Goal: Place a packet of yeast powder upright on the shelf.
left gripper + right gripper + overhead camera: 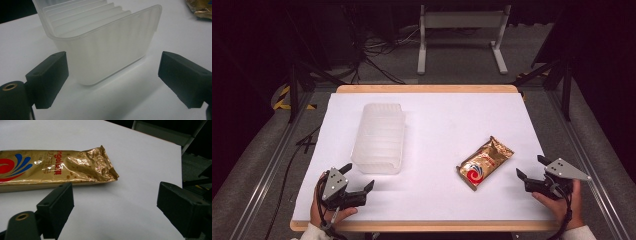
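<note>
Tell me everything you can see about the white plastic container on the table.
The plastic container is a translucent, milky-white tub with rounded corners, faint ribs and a thin flared rim. It has no lid and nothing shows inside. It stands upright on the white table, on the left half, its long side running away from the person. The left gripper, jaws open, sits just before its near end without touching it. The gold packet lies apart to its right. Only the table touches it.
</note>
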A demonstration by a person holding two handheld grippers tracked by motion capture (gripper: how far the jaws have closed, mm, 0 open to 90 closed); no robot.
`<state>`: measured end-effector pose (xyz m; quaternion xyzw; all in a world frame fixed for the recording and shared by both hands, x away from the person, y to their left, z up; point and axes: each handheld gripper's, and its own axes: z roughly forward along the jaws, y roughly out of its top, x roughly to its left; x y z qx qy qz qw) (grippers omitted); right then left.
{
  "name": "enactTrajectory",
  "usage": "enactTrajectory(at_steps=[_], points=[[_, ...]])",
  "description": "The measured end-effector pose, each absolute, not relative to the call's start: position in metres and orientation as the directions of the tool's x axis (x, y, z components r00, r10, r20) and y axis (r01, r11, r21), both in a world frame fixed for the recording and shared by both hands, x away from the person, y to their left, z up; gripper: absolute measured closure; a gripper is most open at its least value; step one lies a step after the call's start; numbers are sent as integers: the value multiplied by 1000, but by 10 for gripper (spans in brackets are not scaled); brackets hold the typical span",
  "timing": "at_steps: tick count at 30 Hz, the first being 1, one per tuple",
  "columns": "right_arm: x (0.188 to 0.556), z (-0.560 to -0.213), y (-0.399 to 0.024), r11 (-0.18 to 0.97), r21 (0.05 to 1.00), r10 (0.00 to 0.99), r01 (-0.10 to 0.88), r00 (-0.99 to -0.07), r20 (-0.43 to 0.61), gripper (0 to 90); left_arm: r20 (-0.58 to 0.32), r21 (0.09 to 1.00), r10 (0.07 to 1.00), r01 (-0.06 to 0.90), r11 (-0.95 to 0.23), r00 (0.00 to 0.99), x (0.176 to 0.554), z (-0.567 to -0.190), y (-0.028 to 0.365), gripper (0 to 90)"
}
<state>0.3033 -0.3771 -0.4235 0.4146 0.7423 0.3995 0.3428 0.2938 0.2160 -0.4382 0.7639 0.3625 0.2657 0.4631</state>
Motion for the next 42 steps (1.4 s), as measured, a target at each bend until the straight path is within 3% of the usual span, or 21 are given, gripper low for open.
enactTrajectory(at_steps=[30, 42], points=[[319, -419, -370, 269, 889, 904, 371, -415, -100, 193, 65, 898, 795, 313, -310, 603, 293, -439, 216, 105], [355, -426, -352, 203, 850, 909, 487, -416, 21, 195, 69, 894, 796, 316, -316, 602, 293, -440, 217, 105]])
